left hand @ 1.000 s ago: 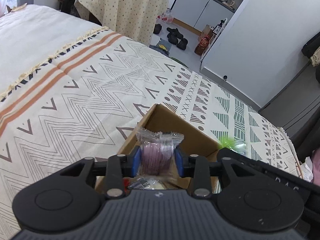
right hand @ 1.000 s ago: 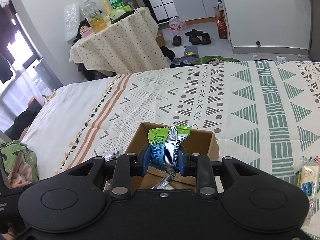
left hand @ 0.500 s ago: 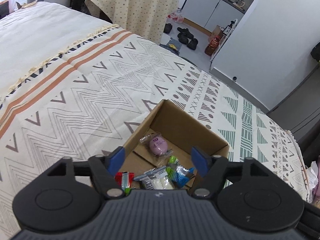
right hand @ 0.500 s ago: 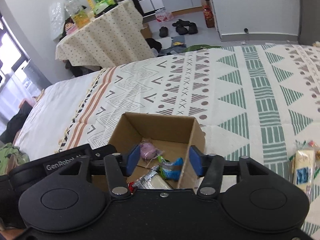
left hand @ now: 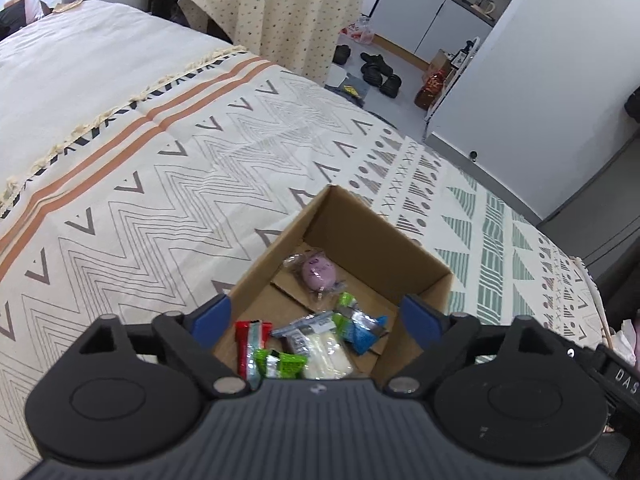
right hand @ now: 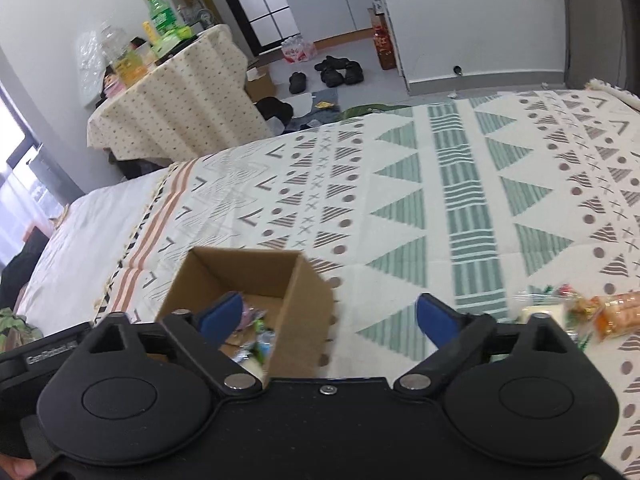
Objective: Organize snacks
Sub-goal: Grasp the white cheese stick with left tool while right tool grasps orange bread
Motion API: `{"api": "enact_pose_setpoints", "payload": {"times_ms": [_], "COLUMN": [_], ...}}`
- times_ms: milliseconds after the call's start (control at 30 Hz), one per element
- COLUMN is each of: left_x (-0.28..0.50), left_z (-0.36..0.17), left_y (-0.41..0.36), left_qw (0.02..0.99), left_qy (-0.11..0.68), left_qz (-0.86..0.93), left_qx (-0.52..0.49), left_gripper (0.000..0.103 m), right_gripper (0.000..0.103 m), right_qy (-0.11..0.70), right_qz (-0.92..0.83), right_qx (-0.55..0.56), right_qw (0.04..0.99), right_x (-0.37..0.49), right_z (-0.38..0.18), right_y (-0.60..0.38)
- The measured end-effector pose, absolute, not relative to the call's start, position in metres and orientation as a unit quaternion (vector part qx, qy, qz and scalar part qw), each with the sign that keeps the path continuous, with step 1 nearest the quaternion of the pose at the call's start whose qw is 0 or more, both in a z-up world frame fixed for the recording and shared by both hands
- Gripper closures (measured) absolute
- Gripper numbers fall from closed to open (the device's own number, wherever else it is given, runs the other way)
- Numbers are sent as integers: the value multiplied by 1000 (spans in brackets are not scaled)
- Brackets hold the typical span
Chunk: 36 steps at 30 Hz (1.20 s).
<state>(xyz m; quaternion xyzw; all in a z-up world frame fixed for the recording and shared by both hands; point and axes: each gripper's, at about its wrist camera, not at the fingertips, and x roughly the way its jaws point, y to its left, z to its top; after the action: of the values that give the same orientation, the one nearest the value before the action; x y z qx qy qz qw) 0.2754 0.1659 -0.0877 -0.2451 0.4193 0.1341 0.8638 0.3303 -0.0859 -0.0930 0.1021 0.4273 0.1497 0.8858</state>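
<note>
From the left wrist view, the left tongs [left hand: 316, 316] tilt steeply down over the box [left hand: 256, 268], jaws spreading wider with nothing between the blue pads [left hand: 210, 314], released and empty. The open-topped box sits on the bed [left hand: 160, 184], and snacks lie loose on its floor: a purple one [left hand: 318, 270] toward the far wall, a red stick [left hand: 250, 342], a green packet [left hand: 284, 364], a white pack [left hand: 324, 354] and a blue-green wrapper [left hand: 360, 326] nearer. The box walls stand just inside the pads on both sides, so there is little room sideways, while the blanket lies bare to the left and beyond the box up to the fringed edge. From the right wrist view, the right tongs [right hand: 330, 316] also angle down, set off to the right of the box [right hand: 304, 308], jaws opening wide and holding nothing; the left pad [right hand: 222, 314] hangs over the box's inside, the right pad [right hand: 434, 318] over bare blanket. More snacks [right hand: 596, 314] lie on the bed at the right, well apart from the box, with open blanket between. A fingertip [right hand: 14, 468] shows at the bottom left corner.
</note>
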Motion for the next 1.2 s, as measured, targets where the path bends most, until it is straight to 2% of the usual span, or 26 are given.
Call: {"api": "enact_pose_setpoints", "payload": {"times_ms": [133, 267, 1200], "left_x": [278, 277, 273], "left_z": [-81, -79, -103], "left_y": [148, 125, -27], "left_qw": [867, 870, 871], "left_qy": [422, 423, 455], "left_qz": [114, 98, 48], "left_qx": [-241, -233, -180], "left_gripper": [6, 1, 1], "right_gripper": [0, 0, 0], "right_qy": [423, 422, 418], "right_qz": [126, 105, 54], "right_qx": [103, 112, 184], "right_qw": [891, 894, 888], "right_x": [328, 323, 277], "right_z": [-95, -99, -123], "right_y": [-118, -148, -318]}}
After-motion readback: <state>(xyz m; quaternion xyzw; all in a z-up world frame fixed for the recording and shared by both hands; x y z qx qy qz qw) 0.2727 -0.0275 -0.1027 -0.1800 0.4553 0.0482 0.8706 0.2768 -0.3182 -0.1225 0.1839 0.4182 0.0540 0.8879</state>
